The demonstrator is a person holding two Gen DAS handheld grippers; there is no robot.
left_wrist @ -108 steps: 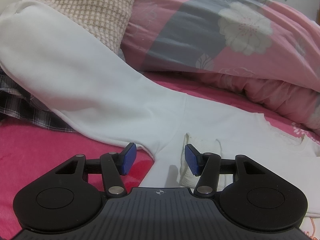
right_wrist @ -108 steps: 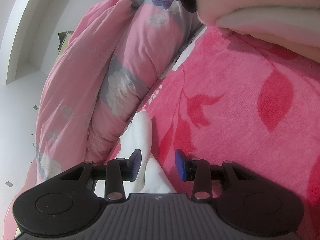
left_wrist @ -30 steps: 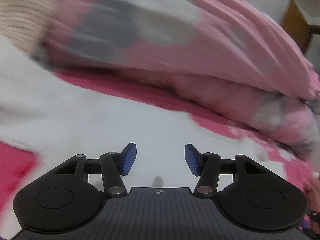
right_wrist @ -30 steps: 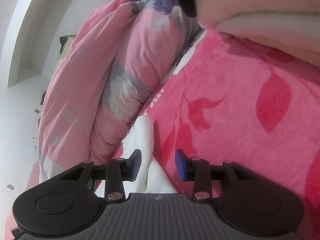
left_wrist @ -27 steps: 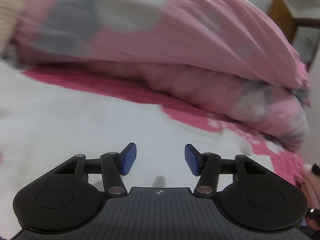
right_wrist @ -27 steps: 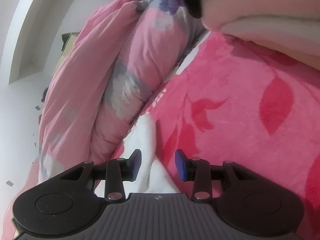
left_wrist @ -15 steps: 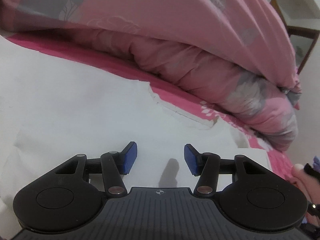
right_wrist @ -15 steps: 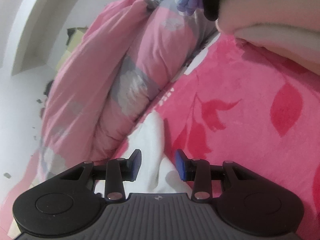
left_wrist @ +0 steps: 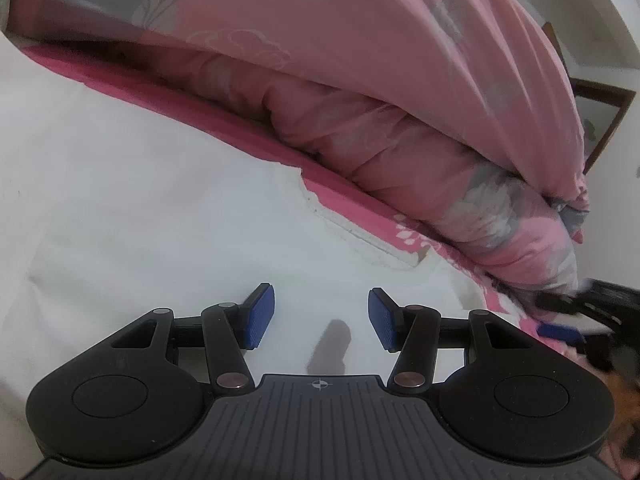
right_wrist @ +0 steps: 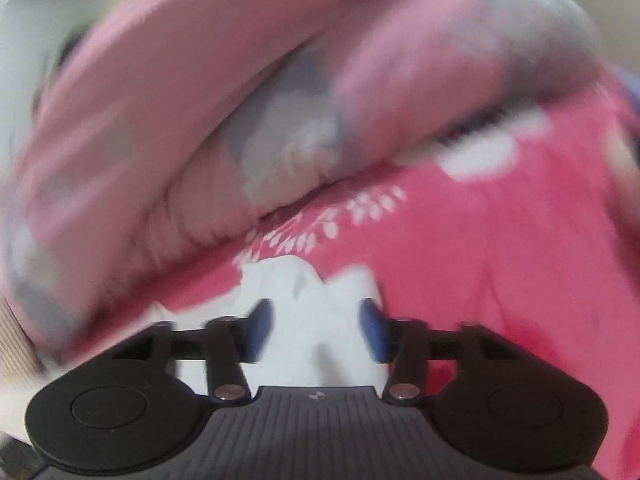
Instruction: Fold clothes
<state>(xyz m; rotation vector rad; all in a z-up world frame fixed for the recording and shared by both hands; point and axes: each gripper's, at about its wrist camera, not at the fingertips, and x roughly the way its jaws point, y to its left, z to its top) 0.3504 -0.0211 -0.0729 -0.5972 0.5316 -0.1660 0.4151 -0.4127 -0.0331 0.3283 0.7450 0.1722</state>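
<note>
The left gripper (left_wrist: 321, 317) hovers with jaws apart over the flat white cotton garment (left_wrist: 152, 216) on the pink floral bedspread (right_wrist: 500, 248). The right gripper (right_wrist: 316, 330) is opening around the garment's bunched end, near the rolled pink quilt (left_wrist: 400, 80). Judging by this, a fold is being released; next comes a fresh edge grip.

My right gripper (right_wrist: 316, 330) is opening; bunched white garment (right_wrist: 308, 312) lies between its pads. Pink quilt (right_wrist: 200, 100) beyond, on red blanket (right_wrist: 500, 248). View blurred.

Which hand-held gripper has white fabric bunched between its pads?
The right hand-held gripper, jaws opening around a bunched fold of the white garment. The left hand-held gripper only hovers over flat cloth.
</note>
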